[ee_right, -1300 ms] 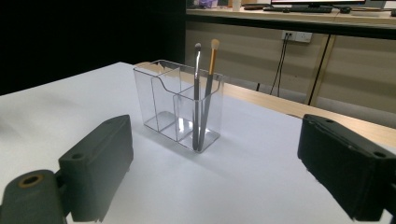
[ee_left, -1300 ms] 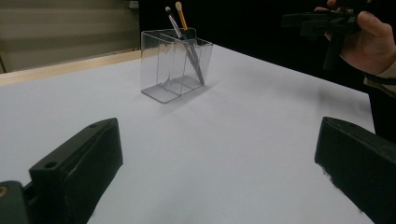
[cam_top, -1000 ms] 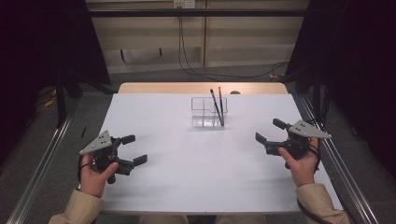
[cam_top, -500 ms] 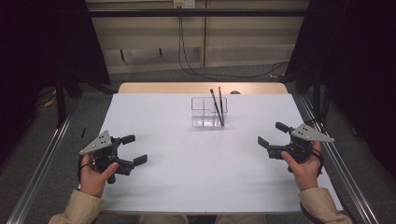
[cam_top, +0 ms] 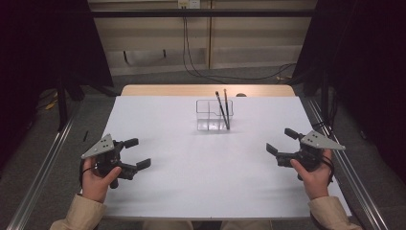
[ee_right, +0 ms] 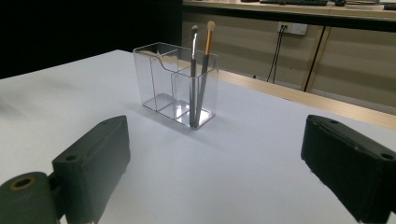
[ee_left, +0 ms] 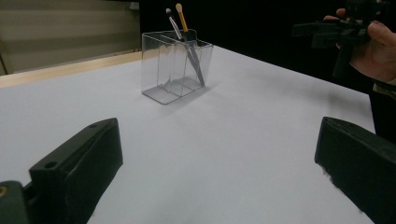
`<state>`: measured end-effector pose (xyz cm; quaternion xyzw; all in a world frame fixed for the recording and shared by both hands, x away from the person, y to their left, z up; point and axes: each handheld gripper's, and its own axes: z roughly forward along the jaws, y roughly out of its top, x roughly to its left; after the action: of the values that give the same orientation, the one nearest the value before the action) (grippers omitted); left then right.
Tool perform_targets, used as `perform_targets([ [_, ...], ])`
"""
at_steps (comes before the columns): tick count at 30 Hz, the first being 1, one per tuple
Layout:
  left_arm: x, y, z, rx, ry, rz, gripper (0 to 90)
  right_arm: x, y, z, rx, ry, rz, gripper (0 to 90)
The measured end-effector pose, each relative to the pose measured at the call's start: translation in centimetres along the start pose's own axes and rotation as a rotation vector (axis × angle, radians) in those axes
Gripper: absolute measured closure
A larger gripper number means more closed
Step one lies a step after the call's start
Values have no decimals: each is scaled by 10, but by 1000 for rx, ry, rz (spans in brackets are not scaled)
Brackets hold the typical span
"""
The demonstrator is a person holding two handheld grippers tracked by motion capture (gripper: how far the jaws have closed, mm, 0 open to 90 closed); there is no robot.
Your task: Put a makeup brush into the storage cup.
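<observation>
- Nearest, the left gripper (cam_top: 135, 153) is held low over the white table (cam_top: 201, 182) at its near left, jaws spread wide with nothing between them; in the left gripper view bare table is seen across the gap.
- Likewise, the right gripper (cam_top: 282, 142) is held at the near right, jaws spread apart and empty, and both tools are kept well apart from the work.
- Farther on, towards the middle of the table's far part, a clear plastic organiser (cam_top: 214, 115) is found standing upright, divided into compartments.
- Two brushes are stood in its right-hand end compartment as seen from the high view: a grey-handled brush (ee_right: 193, 74) and a gold-handled brush (ee_right: 204, 70), both leaning slightly, their tips raised above the rim.
- The brushes are judged light, stiff and slim, with smooth handles that may slip or roll between hard jaws; a hold is best taken on the bare handle just above the rim, not on the soft bristle tips, which would be crushed.
- The organiser is judged light and easily tipped or dragged if a brush is pulled sideways, so a straight upward lift is called for; its thin walls are probably brittle and slippery to pinch.
- Beyond, a wooden table edge (cam_top: 191, 90) and trailing wall cables (cam_top: 191, 62) are seen.
</observation>
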<state>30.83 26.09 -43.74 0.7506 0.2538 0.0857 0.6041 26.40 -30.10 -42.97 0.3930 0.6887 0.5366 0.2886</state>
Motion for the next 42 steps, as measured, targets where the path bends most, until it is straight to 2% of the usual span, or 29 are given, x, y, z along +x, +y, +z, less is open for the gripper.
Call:
perform_targets([
  [20, -1, 1, 0, 3, -3, 9, 7, 2, -9, -12, 20, -6, -30, 57],
  [34, -1, 1, -1, -1, 0, 7, 8, 2, -11, -18, 23, 13, -37, 35],
  [42, -2, 1, 0, 1, -4, 8, 7, 1, -14, -27, 27, 6, -46, 35],
])
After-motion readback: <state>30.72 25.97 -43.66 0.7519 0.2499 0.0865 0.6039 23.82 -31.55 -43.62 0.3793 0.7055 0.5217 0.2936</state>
